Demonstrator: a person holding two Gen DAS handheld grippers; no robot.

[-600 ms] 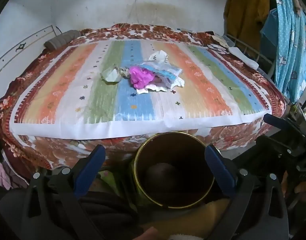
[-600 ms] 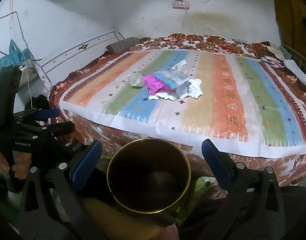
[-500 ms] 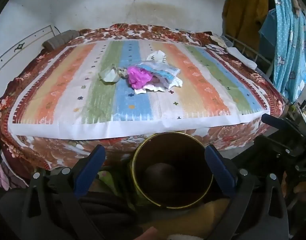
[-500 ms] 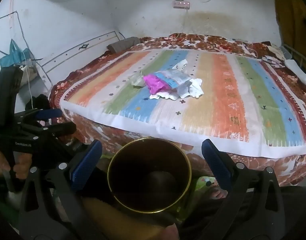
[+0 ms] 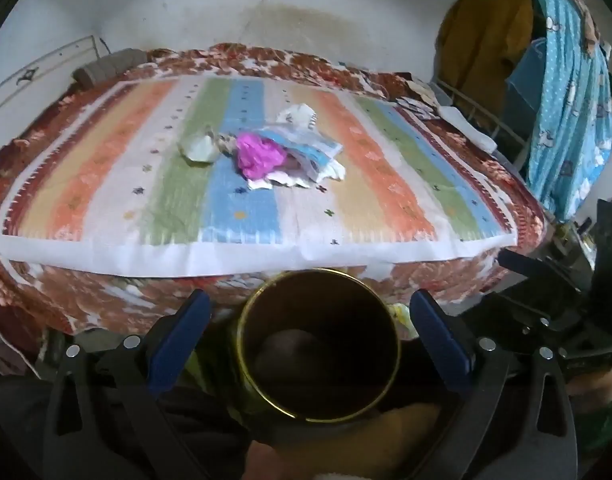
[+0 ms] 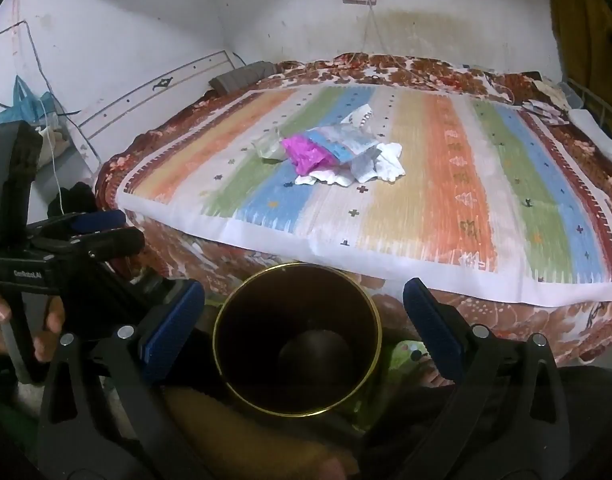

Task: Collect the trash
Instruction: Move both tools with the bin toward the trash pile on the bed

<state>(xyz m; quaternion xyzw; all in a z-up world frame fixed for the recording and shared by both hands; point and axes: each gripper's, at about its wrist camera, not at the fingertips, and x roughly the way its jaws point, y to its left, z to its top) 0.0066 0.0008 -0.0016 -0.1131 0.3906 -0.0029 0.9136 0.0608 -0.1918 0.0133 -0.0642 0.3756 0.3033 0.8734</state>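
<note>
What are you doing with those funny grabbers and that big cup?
A person is holding a grabber tool in each hand, getting ready to tidy up trash. Both the left claw and the right claw are wide open and hold nothing. A dark bin with a gold rim sits just below them, in front of the bed. The trash pile, pink crumpled plastic, wrappers and white paper, lies in the middle of the striped blanket, and none of it has been picked up yet.

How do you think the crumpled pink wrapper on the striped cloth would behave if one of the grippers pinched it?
The pink wrapper looks like thin crinkled film, so it would probably crush flat and weigh very little. It lies against the other scraps, so some might drag along. Being wadded, it seems unlikely to roll.
</note>
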